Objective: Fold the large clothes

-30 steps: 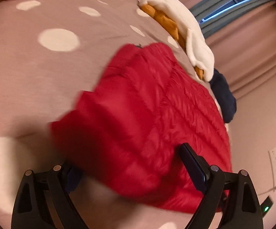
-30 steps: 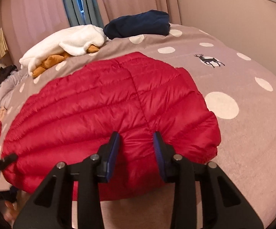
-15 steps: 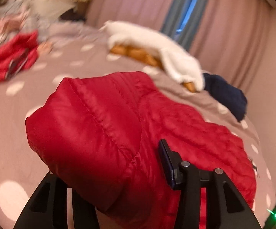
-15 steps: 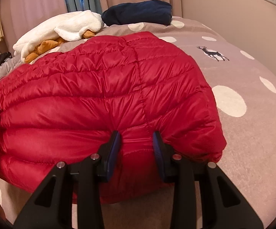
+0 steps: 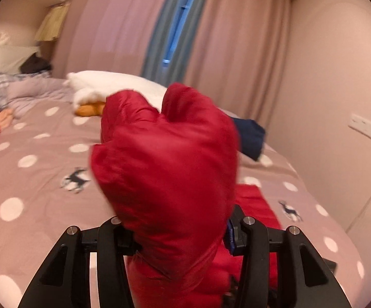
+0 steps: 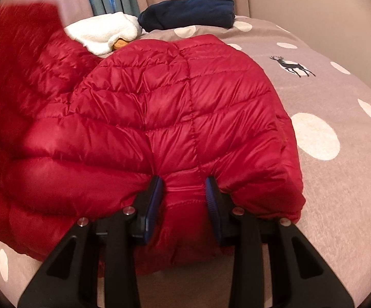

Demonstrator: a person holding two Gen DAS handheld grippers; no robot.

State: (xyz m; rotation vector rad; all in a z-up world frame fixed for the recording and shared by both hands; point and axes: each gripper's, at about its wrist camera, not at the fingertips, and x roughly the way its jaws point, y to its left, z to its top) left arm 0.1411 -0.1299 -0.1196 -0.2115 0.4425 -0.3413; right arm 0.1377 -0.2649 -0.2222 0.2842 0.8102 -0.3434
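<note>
Left wrist view: the left claw (image 5: 180, 233) grips a raised bunch of the red down jacket (image 5: 170, 169), filling the frame's centre above the bed (image 5: 31, 179); a second ago it lay low.

Right wrist view: the right claw (image 6: 184, 192) pinches the jacket's near hem, its length running left across the frame.

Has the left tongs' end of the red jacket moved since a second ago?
Yes. The left tongs have lifted their part of the red jacket off the bedspread, up in front of the curtains.
</note>
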